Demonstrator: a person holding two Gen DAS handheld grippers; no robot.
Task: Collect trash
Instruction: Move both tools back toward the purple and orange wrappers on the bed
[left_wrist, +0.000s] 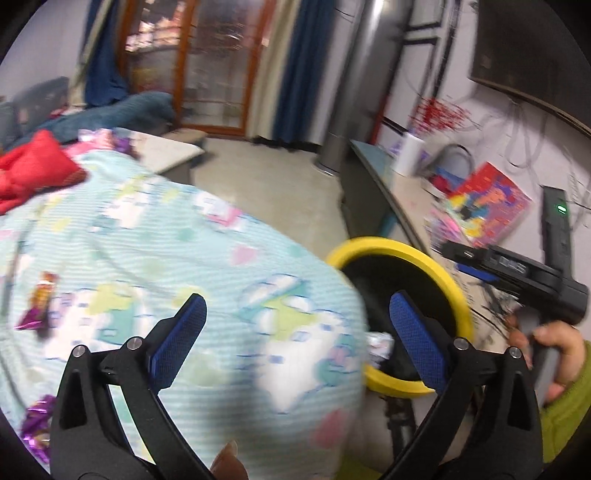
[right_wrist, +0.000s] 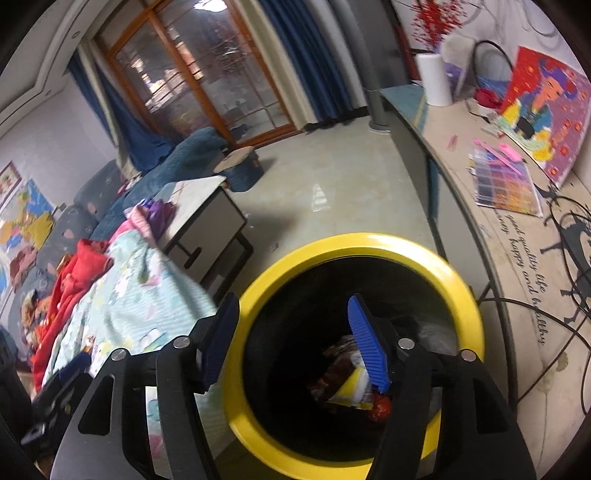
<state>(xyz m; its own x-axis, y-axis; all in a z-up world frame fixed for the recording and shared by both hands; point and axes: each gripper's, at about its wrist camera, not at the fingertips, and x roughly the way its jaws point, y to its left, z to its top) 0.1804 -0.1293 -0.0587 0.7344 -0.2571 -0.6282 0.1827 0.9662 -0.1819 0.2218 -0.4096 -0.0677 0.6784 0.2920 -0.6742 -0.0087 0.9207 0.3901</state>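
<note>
Hovering over the yellow bin (right_wrist: 354, 243), right hand-held gripper (right_wrist: 295, 339) gapes empty; left hand-held gripper (left_wrist: 295, 332) too, so wrappers (left_wrist: 38, 306) left of it could get missed.

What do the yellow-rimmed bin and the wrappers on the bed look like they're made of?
The bin looks like moulded plastic: smooth, even yellow rim, black inside. The wrappers seem to be metallised foil or film, judging by their crinkled purple glints, though blur leaves it open.
</note>
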